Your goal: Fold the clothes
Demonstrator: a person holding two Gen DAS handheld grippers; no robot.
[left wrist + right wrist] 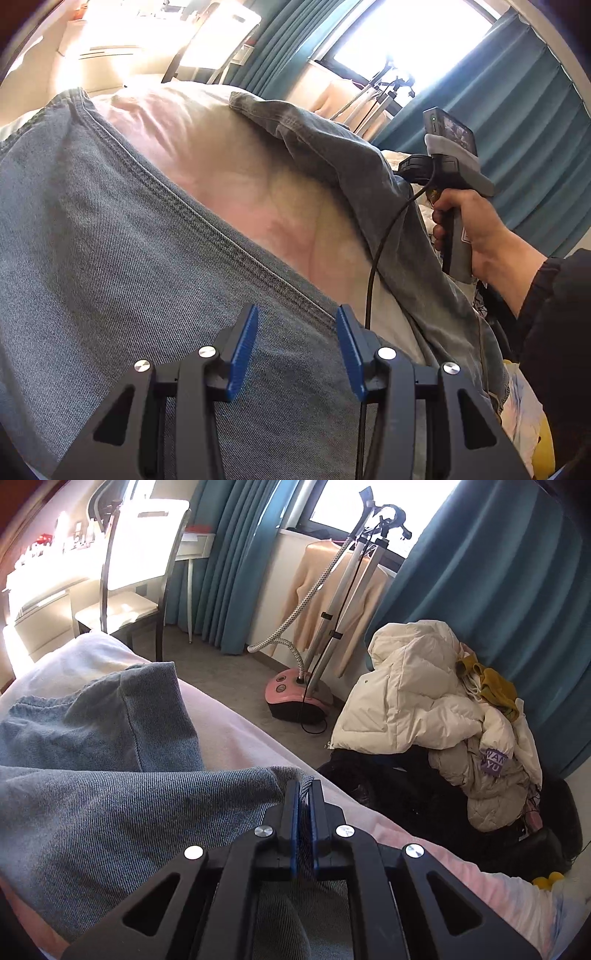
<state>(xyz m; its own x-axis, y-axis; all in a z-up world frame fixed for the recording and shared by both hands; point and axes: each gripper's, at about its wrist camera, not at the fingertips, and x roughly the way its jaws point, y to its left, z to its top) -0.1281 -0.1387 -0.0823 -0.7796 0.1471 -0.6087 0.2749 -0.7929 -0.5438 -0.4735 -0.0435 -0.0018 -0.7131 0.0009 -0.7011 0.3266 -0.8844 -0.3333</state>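
Note:
A pair of grey-blue jeans (110,229) lies spread on a pink-and-cream bed cover (229,177). My left gripper (295,321) is open, its blue pads just above one jean leg near its seam, holding nothing. The other leg (332,147) is lifted off the bed toward the right. The right gripper's body (454,173) shows there, held by a hand. In the right wrist view my right gripper (303,790) is shut on the jeans (129,805), with denim pinched between its pads at the fabric's edge.
A pink garment steamer (295,698) stands on the grey floor beside the bed. A pile of cream jackets (436,709) and dark clothes lies by the teal curtains (480,572). A chair (129,590) and white desk stand at the back left.

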